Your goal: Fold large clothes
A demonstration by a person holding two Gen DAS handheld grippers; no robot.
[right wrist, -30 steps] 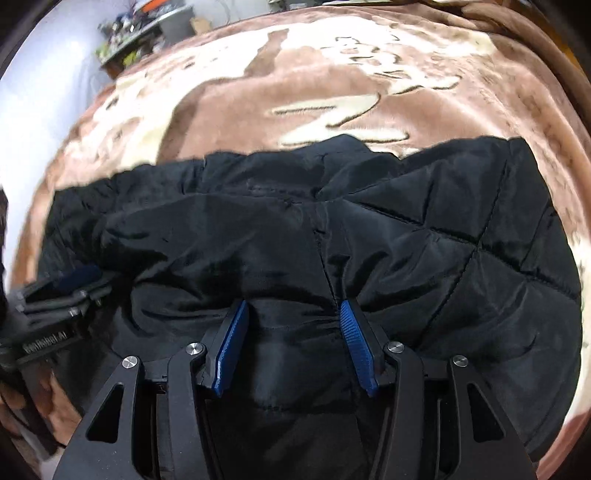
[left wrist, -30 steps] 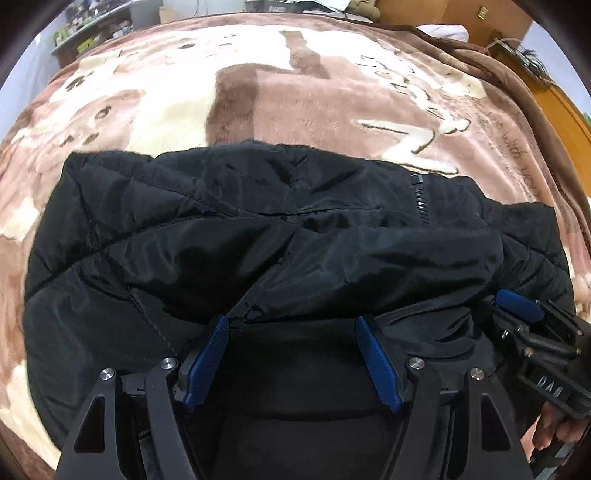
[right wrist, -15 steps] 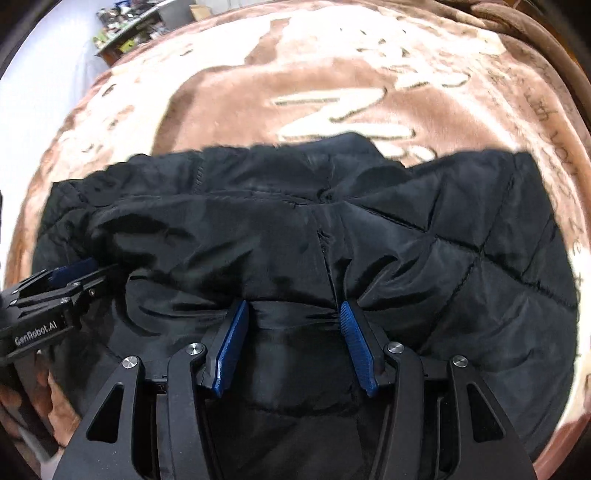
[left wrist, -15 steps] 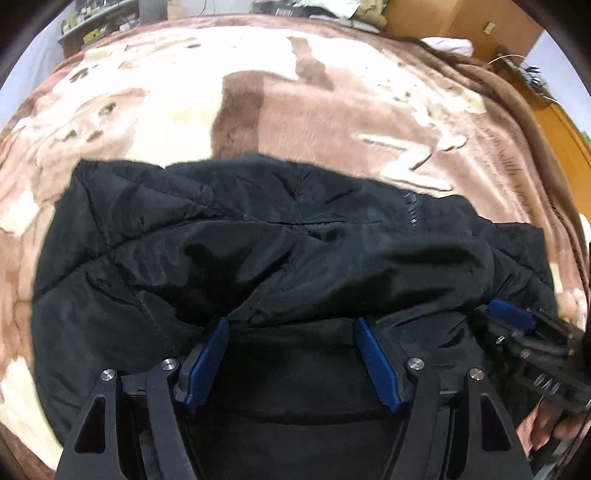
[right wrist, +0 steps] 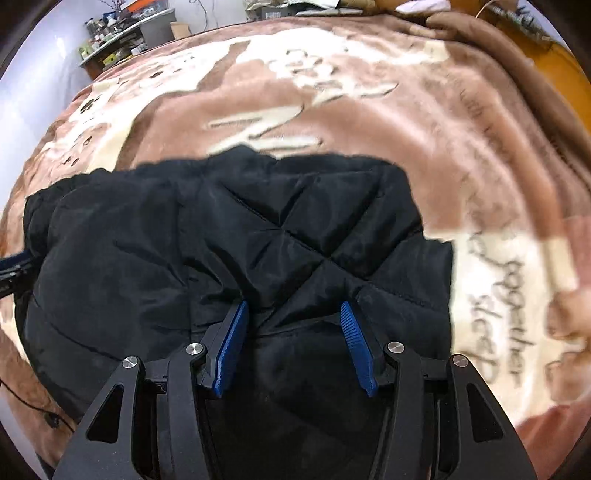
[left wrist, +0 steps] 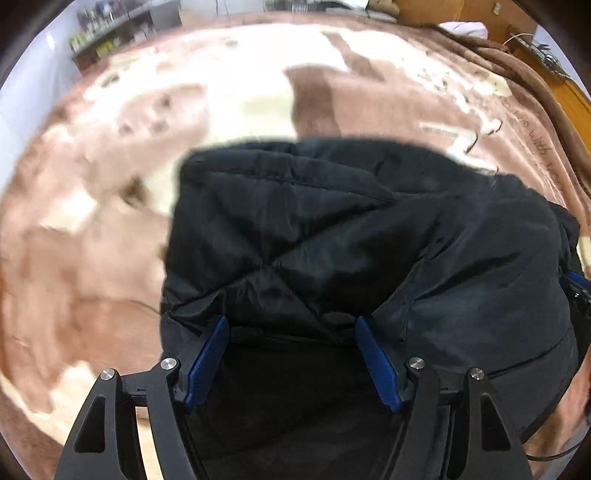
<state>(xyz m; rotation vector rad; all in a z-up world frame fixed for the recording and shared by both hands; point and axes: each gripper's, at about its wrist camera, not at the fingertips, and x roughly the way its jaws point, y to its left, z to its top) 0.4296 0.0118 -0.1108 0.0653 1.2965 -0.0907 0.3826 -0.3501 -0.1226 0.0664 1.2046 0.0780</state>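
A black quilted jacket (left wrist: pixel 351 229) lies folded on the brown and cream blanket (left wrist: pixel 92 258). My left gripper (left wrist: pixel 290 321) points steeply down at the jacket's near edge, close to its left side. Black fabric fills the gap between its blue pads (left wrist: pixel 207 354), which hold it. My right gripper (right wrist: pixel 293 306) holds the same near edge of the jacket (right wrist: pixel 258 221) close to its right side, fabric bunched between its pads. Each gripper shows at the rim of the other's view: right gripper (left wrist: pixel 578 284), left gripper (right wrist: pixel 13 266).
The blanket (right wrist: pixel 369 110) covers the whole bed, with bare plush left, right and beyond the jacket. A cluttered shelf (right wrist: pixel 122 33) stands past the far left corner. Orange wooden furniture (left wrist: pixel 576 103) runs along the right side. A thin dark cable (right wrist: pixel 37 410) trails at the near left.
Both grippers have shifted outward along the jacket's near edge, left to the left and right to the right. The jacket's side edges now sit much closer to the pads. Jaw widths look unchanged.
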